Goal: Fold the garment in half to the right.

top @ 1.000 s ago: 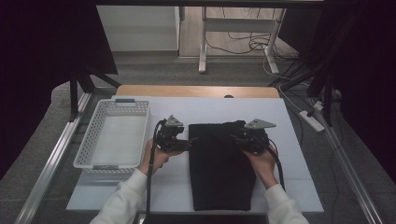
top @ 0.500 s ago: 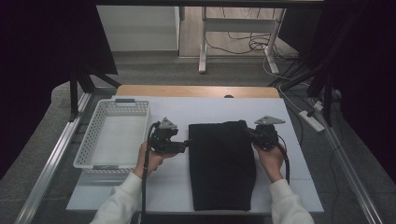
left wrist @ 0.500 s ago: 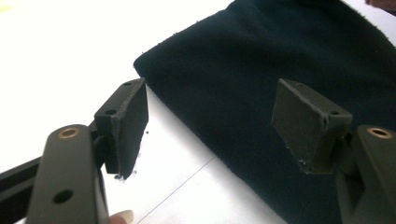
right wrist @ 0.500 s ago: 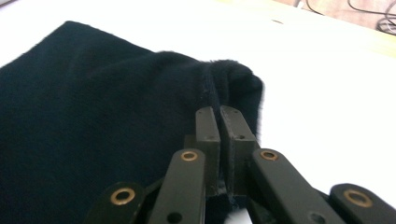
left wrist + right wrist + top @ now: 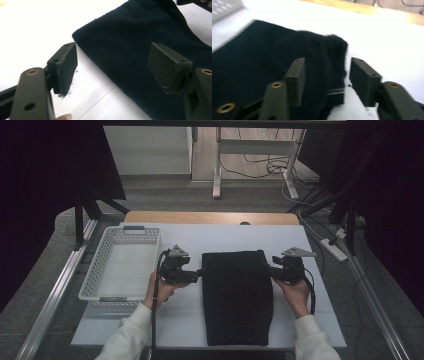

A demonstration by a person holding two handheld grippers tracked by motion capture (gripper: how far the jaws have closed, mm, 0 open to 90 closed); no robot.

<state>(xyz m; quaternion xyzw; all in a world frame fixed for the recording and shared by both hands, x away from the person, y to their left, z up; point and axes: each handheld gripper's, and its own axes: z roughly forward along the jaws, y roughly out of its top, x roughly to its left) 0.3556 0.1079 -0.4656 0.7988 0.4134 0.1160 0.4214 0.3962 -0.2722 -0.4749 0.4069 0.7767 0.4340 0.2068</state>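
The black cloth (image 5: pixel 236 302) is laid folded right of the white basket (image 5: pixel 122 265), flanked by the left gripper (image 5: pixel 199 272), jaws wide and empty, and the right gripper (image 5: pixel 267 270), jaws just opened astride its edge; binning is judged left.

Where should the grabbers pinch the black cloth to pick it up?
Probably at the two far corners. The cloth lies flat and folded, so only its edges give the jaws something to bite. The left gripper comes in from the left edge, the right gripper from the right, each with jaws open astride its edge.
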